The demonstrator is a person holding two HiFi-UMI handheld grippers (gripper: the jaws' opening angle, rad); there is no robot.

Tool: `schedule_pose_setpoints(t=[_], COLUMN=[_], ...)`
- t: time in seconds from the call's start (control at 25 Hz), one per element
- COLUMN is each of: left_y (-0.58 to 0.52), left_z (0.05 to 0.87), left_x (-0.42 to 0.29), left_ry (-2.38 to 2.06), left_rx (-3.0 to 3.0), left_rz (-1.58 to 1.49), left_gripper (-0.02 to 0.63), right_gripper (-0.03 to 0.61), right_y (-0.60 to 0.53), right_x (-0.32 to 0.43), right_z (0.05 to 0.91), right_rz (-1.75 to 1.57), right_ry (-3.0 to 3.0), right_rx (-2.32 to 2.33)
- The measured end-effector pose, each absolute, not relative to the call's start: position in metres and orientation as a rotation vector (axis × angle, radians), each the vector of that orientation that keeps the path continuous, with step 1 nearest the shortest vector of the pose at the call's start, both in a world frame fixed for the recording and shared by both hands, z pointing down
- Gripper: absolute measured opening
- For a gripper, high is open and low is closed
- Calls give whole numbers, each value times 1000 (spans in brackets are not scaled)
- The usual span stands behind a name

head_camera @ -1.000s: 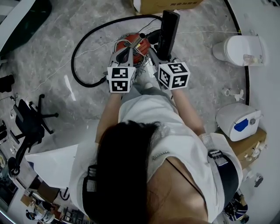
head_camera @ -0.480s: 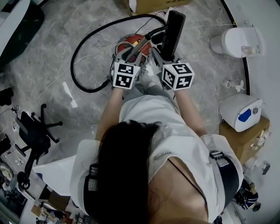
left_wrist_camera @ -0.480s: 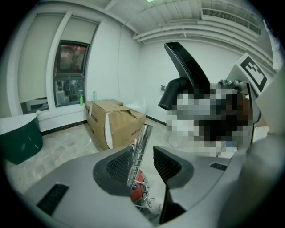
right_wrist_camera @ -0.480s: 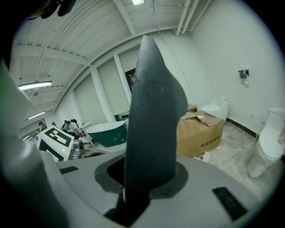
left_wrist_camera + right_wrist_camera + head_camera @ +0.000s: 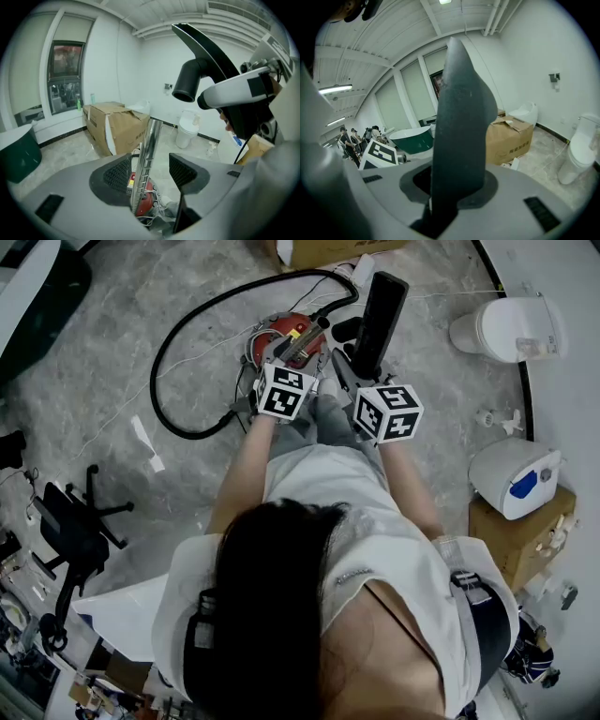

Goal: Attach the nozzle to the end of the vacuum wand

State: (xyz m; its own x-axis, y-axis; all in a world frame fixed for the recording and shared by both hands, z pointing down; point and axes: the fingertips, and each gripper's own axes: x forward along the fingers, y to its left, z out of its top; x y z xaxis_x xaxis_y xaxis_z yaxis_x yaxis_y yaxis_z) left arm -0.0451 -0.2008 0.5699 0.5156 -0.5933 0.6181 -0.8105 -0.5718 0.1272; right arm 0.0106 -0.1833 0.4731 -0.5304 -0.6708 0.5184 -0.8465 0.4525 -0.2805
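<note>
"Head view first: how do the arms sit?"

"Both forearms reach forward from the person [image 5: 319,549], out over the red vacuum body [image 5: 279,332]. The left gripper [image 5: 151,173] points down at the vacuum body from its near side. The right gripper [image 5: 457,183] is just to the right of it, also angled downward."

"And the claws?"

"Left gripper view shows the left jaws standing apart, having just been opening. The chrome wand [image 5: 149,150] rises from the vacuum body between them. It runs nearer the left-hand pad [image 5: 119,174], though I cannot tell whether it touches. Right gripper view shows the right jaws clamped on the black nozzle [image 5: 459,117], held upright just right of the vacuum body."

"Counts?"

"Two grippers, one wand and one nozzle. One black hose [image 5: 155,371] loops left of the vacuum body. One cardboard box [image 5: 328,249] sits beyond it, one toilet [image 5: 506,329] well to its right and one office chair [image 5: 66,521] well to its left."

"Anything hidden?"

"The marker cubes [image 5: 286,392] cover both sets of jaws in the head view. The wand's lower end is cut off by the left gripper's body. The nozzle's foot is buried in the right jaws. The nozzle's round socket [image 5: 184,89] hangs above the wand's top, apart from it."
</note>
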Motion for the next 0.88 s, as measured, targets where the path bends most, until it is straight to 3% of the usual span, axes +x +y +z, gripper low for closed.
schedule_pose_setpoints(t=[0.28,0.88], left_y=[-206,-223], left_z=[601,636], left_x=[-42,-38], left_ry=[-1087,-1098], left_rx=[2382,2372], left_rz=[879,767], left_gripper=[249,249], right_gripper=[101,101], right_y=[-197,-221], right_x=[10,11], right_z=[473,487], right_rz=[729,743], right_ry=[-2403,-2424], right_rx=[1248,1134])
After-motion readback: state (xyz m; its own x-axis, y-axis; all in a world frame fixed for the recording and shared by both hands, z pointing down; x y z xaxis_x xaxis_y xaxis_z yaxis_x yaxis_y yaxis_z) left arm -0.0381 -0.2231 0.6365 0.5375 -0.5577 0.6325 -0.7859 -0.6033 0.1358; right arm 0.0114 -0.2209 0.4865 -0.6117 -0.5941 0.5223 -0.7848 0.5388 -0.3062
